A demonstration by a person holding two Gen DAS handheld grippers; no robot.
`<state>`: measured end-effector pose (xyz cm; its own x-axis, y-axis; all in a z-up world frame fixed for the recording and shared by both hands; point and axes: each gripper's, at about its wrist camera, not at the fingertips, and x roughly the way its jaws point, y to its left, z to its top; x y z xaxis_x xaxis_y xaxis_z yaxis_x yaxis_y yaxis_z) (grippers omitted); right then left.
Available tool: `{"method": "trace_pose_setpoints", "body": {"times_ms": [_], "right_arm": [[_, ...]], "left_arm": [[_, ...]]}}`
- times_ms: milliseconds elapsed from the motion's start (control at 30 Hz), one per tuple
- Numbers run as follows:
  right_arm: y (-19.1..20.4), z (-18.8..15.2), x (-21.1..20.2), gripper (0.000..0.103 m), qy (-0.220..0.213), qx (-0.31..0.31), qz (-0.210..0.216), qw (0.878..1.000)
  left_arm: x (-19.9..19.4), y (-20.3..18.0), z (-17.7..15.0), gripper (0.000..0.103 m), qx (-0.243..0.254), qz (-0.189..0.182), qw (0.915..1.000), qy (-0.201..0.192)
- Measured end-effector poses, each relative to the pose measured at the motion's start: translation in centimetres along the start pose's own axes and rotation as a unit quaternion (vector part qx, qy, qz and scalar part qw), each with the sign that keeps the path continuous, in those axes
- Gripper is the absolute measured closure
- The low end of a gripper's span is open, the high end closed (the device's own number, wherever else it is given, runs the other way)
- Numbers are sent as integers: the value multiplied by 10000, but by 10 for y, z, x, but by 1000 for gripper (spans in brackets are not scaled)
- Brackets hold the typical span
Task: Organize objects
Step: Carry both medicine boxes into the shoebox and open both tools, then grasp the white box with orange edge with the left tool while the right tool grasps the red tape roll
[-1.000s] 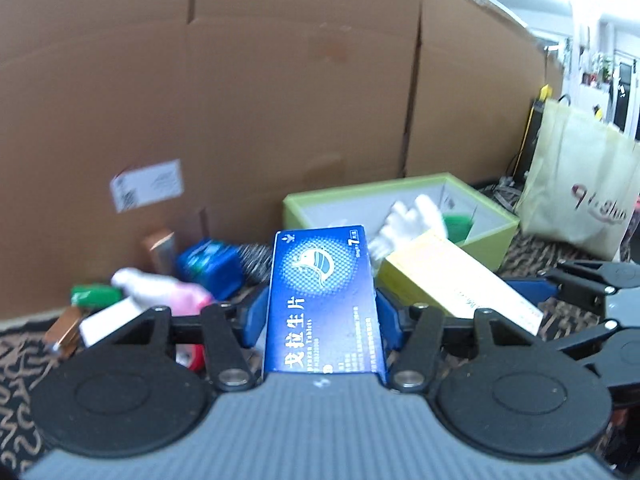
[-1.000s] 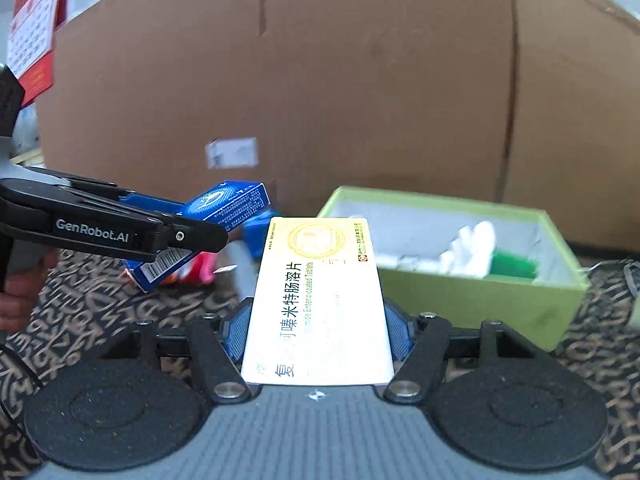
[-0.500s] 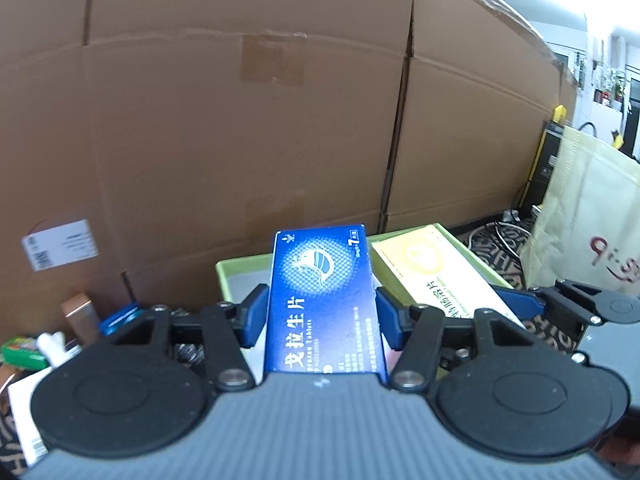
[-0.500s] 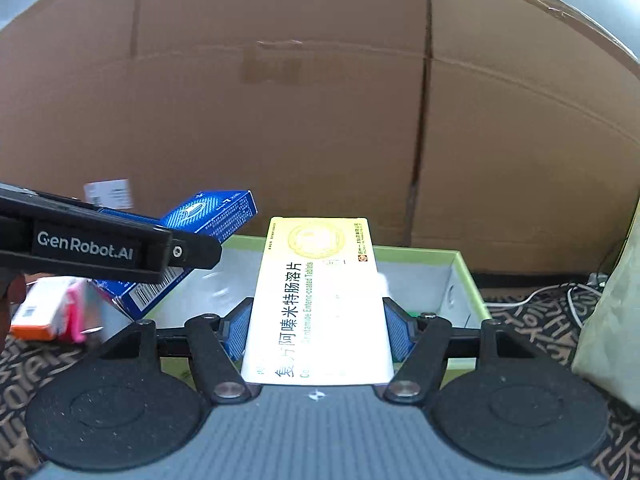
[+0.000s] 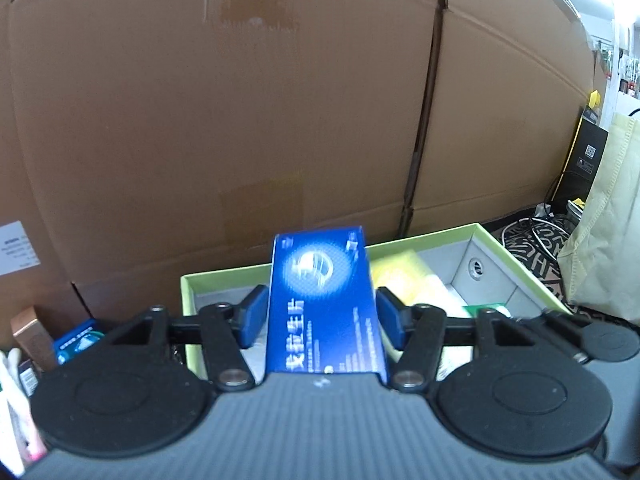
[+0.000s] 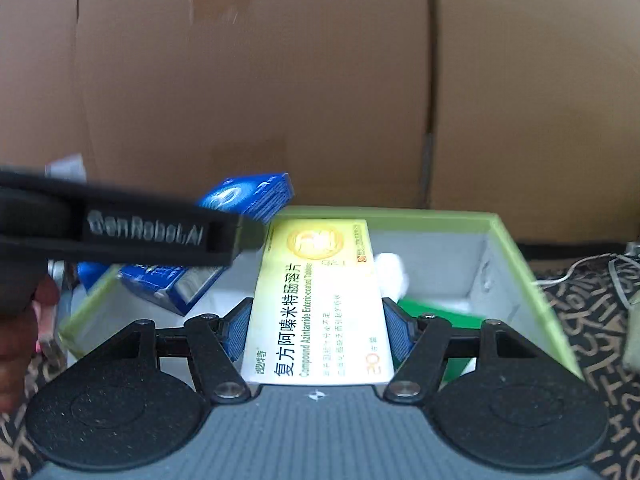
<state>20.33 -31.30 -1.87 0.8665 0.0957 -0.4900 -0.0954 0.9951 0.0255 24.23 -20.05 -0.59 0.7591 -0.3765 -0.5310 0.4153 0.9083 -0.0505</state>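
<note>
My left gripper is shut on a blue medicine box and holds it over the near left part of the green storage box. My right gripper is shut on a yellow and white medicine box and holds it over the middle of the same green box. In the right wrist view the left gripper crosses from the left with the blue box in it. In the left wrist view the yellow box shows just right of the blue one.
Tall cardboard boxes stand close behind the green box. White items and a green item lie inside it. Several small packages lie on the patterned cloth at the left. A cream bag stands at the right.
Both grippers have moved forward and to the right with their boxes, from in front of the green box to over its inside. Both have stayed shut.
</note>
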Motion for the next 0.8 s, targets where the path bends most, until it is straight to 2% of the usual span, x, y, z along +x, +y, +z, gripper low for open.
{"method": "trace_pose_setpoints", "body": {"times_ms": [33, 100, 167, 233, 433, 800], "right_arm": [[1, -3, 3, 30, 45, -52, -34, 10000], [0, -7, 1, 25, -35, 31, -95, 9999], [-1, -7, -4, 19, -81, 19, -109, 9999], [1, -7, -11, 19, -112, -42, -173, 9998], [1, -5, -37, 15, -438, -51, -350, 9984], [47, -26, -95, 12, -757, 18, 101, 9971]], "left_arm": [[1, 1, -3, 11, -9, 24, 10000, -50], [-1, 5, -11, 8, -67, 100, 9997, -193], [-2, 9, -14, 6, -93, 55, 9998, -171], [-4, 14, -15, 0, -215, 136, 9995, -160], [-35, 30, -22, 0, -506, 58, 9982, -312], [-116, 48, -62, 0, -411, 447, 9977, -291]]}}
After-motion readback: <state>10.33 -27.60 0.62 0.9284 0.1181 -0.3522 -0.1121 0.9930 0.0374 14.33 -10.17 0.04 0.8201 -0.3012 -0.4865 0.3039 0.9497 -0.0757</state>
